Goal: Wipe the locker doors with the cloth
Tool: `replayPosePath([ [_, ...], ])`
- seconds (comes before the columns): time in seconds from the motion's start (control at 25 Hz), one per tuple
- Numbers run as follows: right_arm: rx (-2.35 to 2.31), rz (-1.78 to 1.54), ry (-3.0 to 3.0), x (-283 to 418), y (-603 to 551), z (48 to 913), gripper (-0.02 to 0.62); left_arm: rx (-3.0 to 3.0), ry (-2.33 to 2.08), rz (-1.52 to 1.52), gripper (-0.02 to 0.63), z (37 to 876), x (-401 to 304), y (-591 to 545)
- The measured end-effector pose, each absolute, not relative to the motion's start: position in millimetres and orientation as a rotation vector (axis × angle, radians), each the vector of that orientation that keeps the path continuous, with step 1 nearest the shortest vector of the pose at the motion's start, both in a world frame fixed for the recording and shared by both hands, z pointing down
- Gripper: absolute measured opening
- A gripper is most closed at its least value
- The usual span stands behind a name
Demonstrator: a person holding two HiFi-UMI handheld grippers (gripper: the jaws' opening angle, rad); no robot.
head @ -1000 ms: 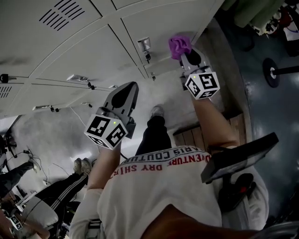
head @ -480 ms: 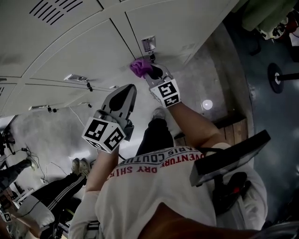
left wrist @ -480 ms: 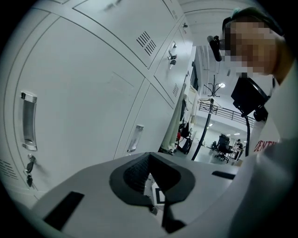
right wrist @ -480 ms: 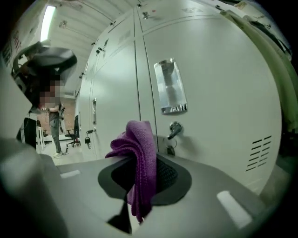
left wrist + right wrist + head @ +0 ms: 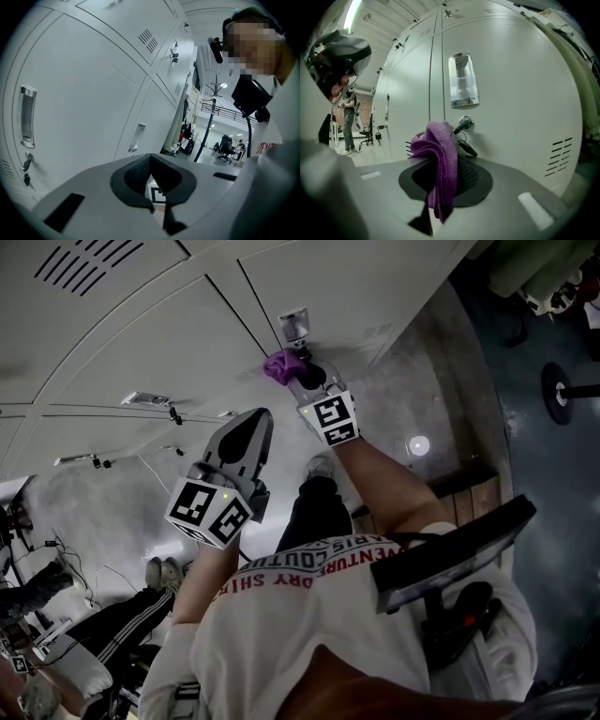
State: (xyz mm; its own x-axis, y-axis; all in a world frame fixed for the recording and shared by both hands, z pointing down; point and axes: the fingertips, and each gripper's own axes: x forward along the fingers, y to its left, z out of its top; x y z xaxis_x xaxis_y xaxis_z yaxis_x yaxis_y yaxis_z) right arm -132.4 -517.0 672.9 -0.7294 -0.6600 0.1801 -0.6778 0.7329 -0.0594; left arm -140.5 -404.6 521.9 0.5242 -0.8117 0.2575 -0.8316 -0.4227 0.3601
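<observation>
A: Moved since the earlier frames, what?
B: Right gripper swung left across the locker door. A second ago it sat out right of the lock. Now it's under the handle, a hair higher than half a second back. Left gripper barely shifted.

A: Left to right then. Left gripper?
B: Held off the lockers, tips pointing toward them. Its fingers are closed together, nothing between them.

A: Right gripper?
B: Its fingers are clamped on the purple cloth. Cloth bunches up above the tips and a tail hangs down between the pads.

A: Cloth position?
B: At the door face, just left of the lock, below the chrome handle. A key hangs from the lock right beside it. The bunch overlaps the seam between two doors. Contact with the metal, can't tell for sure.

A: Anything else?
B: Vent slots low right on that door. Person's shoe on the floor below the grippers.
</observation>
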Motion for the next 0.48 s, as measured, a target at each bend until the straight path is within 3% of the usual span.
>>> replayPosePath([
  [0.48, 1.334, 0.134, -2.639, -30, -559, 683, 0.055, 2.323, -1.333, 0.057, -0.001, 527, -138, -397],
])
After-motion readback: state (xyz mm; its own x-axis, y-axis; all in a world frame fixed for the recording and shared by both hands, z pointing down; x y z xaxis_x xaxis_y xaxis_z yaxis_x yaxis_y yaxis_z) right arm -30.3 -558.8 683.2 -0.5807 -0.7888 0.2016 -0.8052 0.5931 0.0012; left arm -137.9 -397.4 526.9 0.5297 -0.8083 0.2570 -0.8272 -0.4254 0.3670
